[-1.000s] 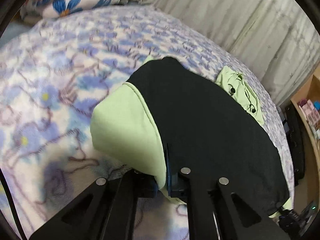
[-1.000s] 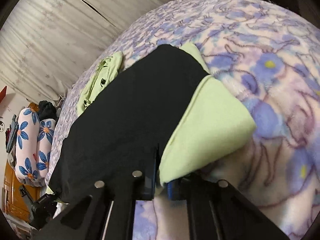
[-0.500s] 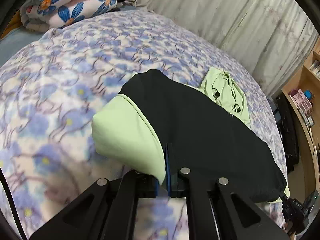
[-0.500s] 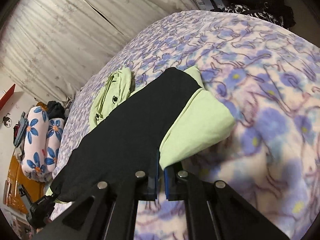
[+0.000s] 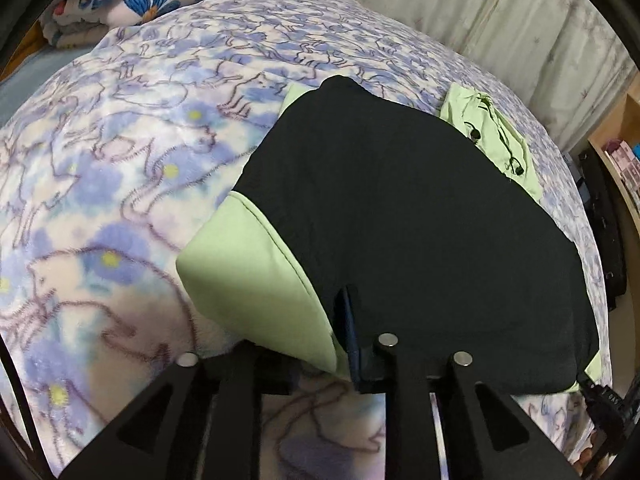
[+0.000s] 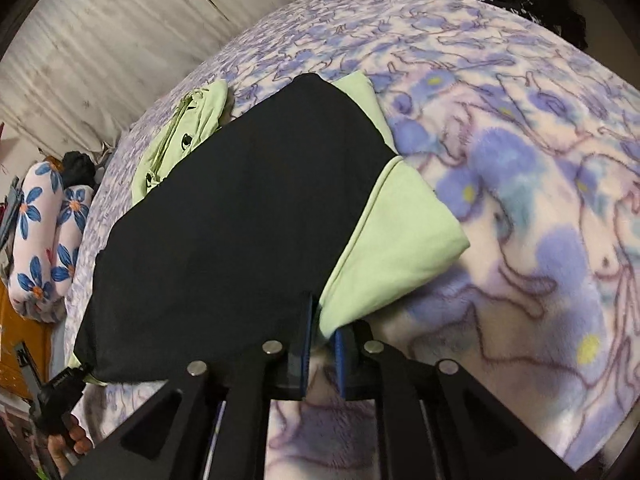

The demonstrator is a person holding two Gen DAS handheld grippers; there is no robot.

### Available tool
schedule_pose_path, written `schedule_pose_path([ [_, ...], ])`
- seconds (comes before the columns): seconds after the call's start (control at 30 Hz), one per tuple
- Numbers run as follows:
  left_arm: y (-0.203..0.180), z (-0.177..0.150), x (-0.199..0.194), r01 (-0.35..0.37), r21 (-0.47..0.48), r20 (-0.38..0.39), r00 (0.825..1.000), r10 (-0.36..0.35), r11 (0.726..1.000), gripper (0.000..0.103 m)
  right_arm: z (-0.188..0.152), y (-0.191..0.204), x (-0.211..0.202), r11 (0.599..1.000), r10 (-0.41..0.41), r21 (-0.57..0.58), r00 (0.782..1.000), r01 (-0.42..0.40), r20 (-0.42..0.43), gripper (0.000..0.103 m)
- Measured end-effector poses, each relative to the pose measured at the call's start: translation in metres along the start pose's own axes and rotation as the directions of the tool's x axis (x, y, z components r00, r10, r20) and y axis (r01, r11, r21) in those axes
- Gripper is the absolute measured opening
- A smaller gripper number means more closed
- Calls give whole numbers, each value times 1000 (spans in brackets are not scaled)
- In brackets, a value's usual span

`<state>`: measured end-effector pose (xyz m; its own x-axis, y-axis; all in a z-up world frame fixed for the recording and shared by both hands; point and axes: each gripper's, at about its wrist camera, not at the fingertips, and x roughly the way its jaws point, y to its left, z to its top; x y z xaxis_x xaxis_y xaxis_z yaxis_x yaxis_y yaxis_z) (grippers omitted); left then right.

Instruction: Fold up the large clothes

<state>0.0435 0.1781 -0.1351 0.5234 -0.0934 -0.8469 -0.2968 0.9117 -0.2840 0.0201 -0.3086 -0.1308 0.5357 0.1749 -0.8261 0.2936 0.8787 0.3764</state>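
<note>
A large black garment [image 5: 420,220] with light green sleeves and hood lies spread on the bed; it also shows in the right wrist view [image 6: 240,220]. My left gripper [image 5: 340,336] is shut on its near corner where the green sleeve [image 5: 248,280] meets the black body. My right gripper [image 6: 322,332] holds the opposite near corner beside the other green sleeve [image 6: 396,256], with its jaws a little apart around the cloth. The green hood [image 5: 492,136] lies at the garment's far end.
A purple and white floral blanket [image 5: 120,160] covers the bed. Flowered pillows [image 6: 44,232] lie at the bed's head. A curtain [image 6: 120,40] hangs behind the bed. A wooden shelf [image 5: 624,160] stands at the far right.
Both grippers have moved with the garment's near edge, lifting about half a second ago and then coming back down close to the blanket. The right jaws now stand slightly wider.
</note>
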Motion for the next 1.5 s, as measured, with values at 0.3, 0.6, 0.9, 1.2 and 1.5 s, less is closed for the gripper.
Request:
schedule_pose_path([
  [0.3,6,0,-29,-126,-7,46,991,127,992,52,0,-5,-31,991,-130,14,989,130,66,26],
  [0.6,-17,10,-69,-174,110,203,968,149,979,53,12,21,-57,982,-162,-58,965,177,205,26],
  [0.9,-90,3,-21,9,291,74,997,-32,957,53,15,90,12,953,-29,-300,999,39,40,26],
  [1.2,-132,-7,45,50,374,-42,998,-37,926,53,23,127,77,912,-52,-410,998,28,-47,27],
  [1.5,-141,41,83,54,337,-62,997,-35,940,53,69,142,113,912,-57,-410,997,32,-50,27],
])
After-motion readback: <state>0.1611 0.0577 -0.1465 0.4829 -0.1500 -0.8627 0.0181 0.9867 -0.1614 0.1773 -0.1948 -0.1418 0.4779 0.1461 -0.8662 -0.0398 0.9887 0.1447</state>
